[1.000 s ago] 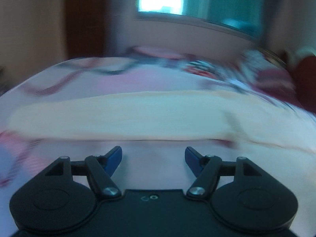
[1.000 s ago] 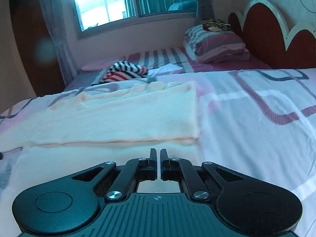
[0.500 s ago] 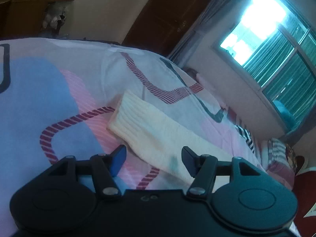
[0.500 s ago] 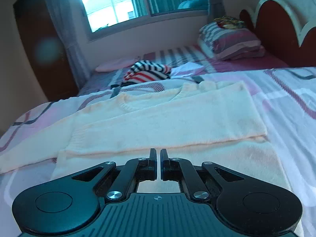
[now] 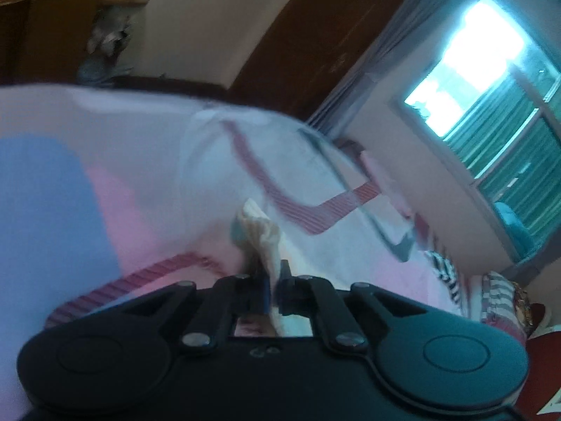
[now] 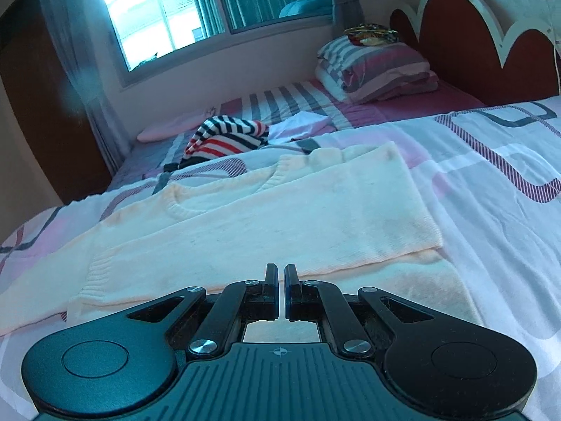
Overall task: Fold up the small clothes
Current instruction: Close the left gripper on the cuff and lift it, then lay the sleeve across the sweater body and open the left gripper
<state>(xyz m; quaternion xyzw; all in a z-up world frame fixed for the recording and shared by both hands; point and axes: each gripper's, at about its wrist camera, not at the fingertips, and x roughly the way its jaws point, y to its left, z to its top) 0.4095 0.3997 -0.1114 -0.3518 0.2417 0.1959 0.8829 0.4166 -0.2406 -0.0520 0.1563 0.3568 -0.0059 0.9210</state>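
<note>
Left gripper (image 5: 274, 282) pinches the bunched cuff (image 5: 261, 235) of a cream knit sweater (image 6: 266, 217) spread on the bed (image 6: 491, 189) at 12 o'clock of the shut, empty right gripper (image 6: 281, 291); soft, light, floppy, best lifted by edges.

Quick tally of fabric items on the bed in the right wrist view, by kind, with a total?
Cream sweater: 1
Striped garment: 1
White cloth: 1
Striped pillows, stacked: 2, as far as I can tell
Pink pillow: 1
Total: 6
</note>
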